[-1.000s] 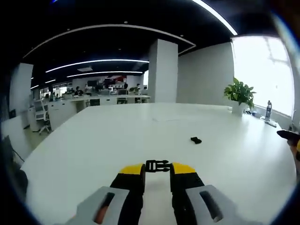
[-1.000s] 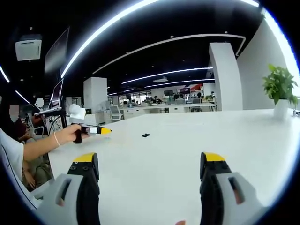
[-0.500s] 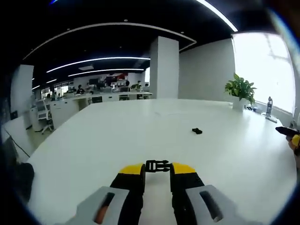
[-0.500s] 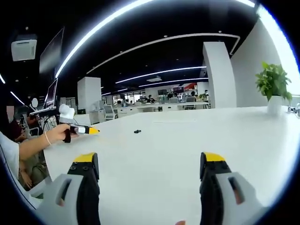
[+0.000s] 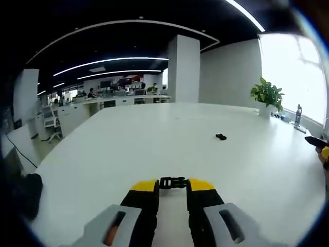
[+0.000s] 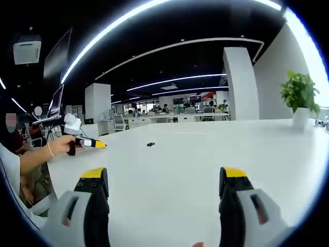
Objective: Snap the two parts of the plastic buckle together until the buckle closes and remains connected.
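Left gripper lifted slightly | fingers pinch buckle half | right gripper fingers spread wide, empty

right gripper spread wide above white table; small black buckle part far off on it; left gripper held at left by a hand.

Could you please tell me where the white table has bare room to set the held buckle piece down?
The white table is bare nearly everywhere: between the left claw holding one black plastic buckle half and the other small black buckle half, and beyond it toward the potted green plant. Nowhere looks crowded.
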